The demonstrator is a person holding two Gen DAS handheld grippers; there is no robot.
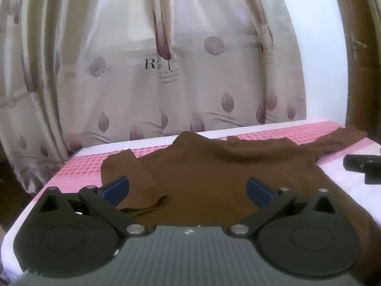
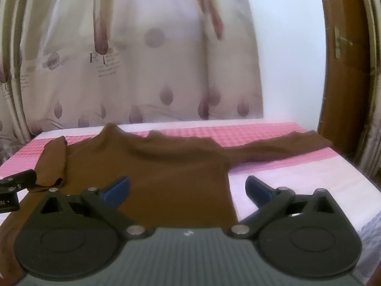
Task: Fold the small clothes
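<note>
**Brown top laid out, one sleeve in, both grippers wide and empty**

Left wrist view: the left gripper [image 1: 187,188] hangs just above the brown long-sleeved top [image 1: 207,178], which lies flat on the pink-and-white checked cloth [image 1: 81,166] covering the table. Its blue-padded tongs stand fully apart, with nothing pinched between them; fabric shows beneath the gap only. The left sleeve [image 1: 133,181] is already turned in over the body, its cuff lying near the left pad, so this gripper looks placed to take that side's next fold. The other sleeve [image 1: 338,138] runs out straight toward the far right corner. A dark piece of the right gripper [image 1: 364,166] shows at the right edge. A patterned curtain [image 1: 152,71] hangs behind the table.

Right wrist view: the right gripper [image 2: 187,188] straddles the top's [image 2: 147,166] right side edge, one pad over brown fabric, the other over bare cloth [image 2: 297,166]. Its tongs too are spread wide and hold nothing. That placement suits reaching for the outstretched sleeve [image 2: 281,145], which still needs folding in. The left gripper [image 2: 14,186] shows partly at the left edge, beside the folded sleeve [image 2: 53,166].
</note>
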